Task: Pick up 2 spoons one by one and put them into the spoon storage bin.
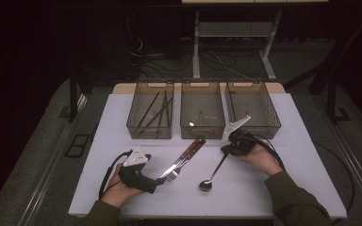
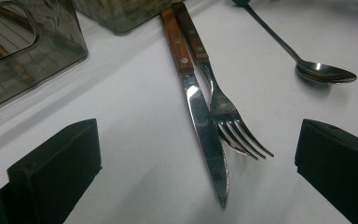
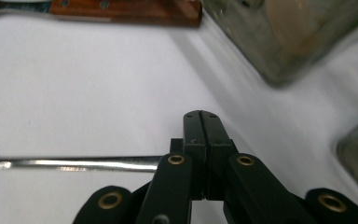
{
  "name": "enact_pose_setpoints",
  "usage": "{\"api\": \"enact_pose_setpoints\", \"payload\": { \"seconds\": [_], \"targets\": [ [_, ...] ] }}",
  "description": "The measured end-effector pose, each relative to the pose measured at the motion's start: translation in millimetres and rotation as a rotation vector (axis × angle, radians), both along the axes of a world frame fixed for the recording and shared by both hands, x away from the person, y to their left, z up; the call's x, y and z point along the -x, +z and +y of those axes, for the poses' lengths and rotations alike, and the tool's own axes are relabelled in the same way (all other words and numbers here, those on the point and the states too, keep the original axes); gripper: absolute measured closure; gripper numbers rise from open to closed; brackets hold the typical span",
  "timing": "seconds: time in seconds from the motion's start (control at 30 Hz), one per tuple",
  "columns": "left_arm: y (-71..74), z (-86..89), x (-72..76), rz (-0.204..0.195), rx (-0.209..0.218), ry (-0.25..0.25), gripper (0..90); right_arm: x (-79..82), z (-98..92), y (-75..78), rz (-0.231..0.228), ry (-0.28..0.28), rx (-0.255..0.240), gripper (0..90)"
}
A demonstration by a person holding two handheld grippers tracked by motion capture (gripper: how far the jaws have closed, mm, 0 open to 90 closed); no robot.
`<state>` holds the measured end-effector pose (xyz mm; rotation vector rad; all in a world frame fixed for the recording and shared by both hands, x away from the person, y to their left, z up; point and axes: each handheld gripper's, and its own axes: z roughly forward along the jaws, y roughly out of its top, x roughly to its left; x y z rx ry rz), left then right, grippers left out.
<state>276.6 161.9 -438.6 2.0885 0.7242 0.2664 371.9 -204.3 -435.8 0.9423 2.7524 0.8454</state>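
I'm working two handheld grippers over a white tabletop (image 1: 273, 183). Landmark: knife (image 2: 200, 112), lying w/ a fork (image 2: 223, 112) touching alongside. My left gripper (image 2: 196, 168) has its fingers (image 2: 56, 168) spread wide, released, either side of the knife tip; the blade's long axis runs straight away from them. Right of the knife, my right gripper (image 3: 200, 126) is clenched on the spoon (image 3: 79, 163) handle. Spoon bowl cut off in right gripper view. Beyond the knife: three bins (image 1: 202, 129); contents hard to make out.
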Motion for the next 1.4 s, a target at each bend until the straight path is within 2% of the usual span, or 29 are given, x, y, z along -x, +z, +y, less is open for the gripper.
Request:
{"api": "enact_pose_setpoints", "payload": {
  "seconds": [0.17,0.67,0.87,0.97,1.0,1.1,1.17,1.23,1.3,1.4],
  "targets": [
    [0.0,-0.9,0.2,0.0,-0.001,-0.002,0.0,10.5,-13.1,-0.9,0.011,0.002,-0.016,89.1],
    [1.2,-2.1,1.1,-0.005,-0.003,-0.002,0.0,48.5,-45.2,0.4,0.032,0.007,-0.005,89.1],
    [1.6,-2.3,0.7,-0.006,-0.002,-0.002,0.0,64.4,-55.8,0.3,0.029,0.01,-0.005,89.0],
    [3.0,-3.6,0.6,0.002,-0.001,-0.007,0.0,68.0,-61.0,-0.1,0.016,-0.001,-0.015,89.0],
    [3.6,-4.3,0.7,0.002,-0.001,-0.008,0.0,68.1,-63.2,0.4,0.006,-0.01,-0.033,89.0],
    [5.5,-6.4,-0.1,0.002,0.002,-0.023,0.0,68.5,-70.7,6.0,-0.013,-0.055,-0.135,73.6],
    [6.9,-8.8,-1.5,0.01,0.014,-0.034,0.4,71.4,-74.2,9.4,-0.046,-0.073,-0.199,60.0],
    [9.2,-12.2,-3.3,0.011,0.024,-0.047,0.8,76.1,-77.7,10.6,-0.068,-0.089,-0.236,48.1],
    [12.4,-16.1,-5.5,0.016,0.031,-0.06,1.5,81.8,-81.3,9.5,-0.119,-0.111,-0.265,36.2],
    [17.6,-24.0,-9.4,0.019,0.049,-0.086,3.7,89.2,-87.9,6.3,-0.172,-0.158,-0.292,25.7]
  ]
}}
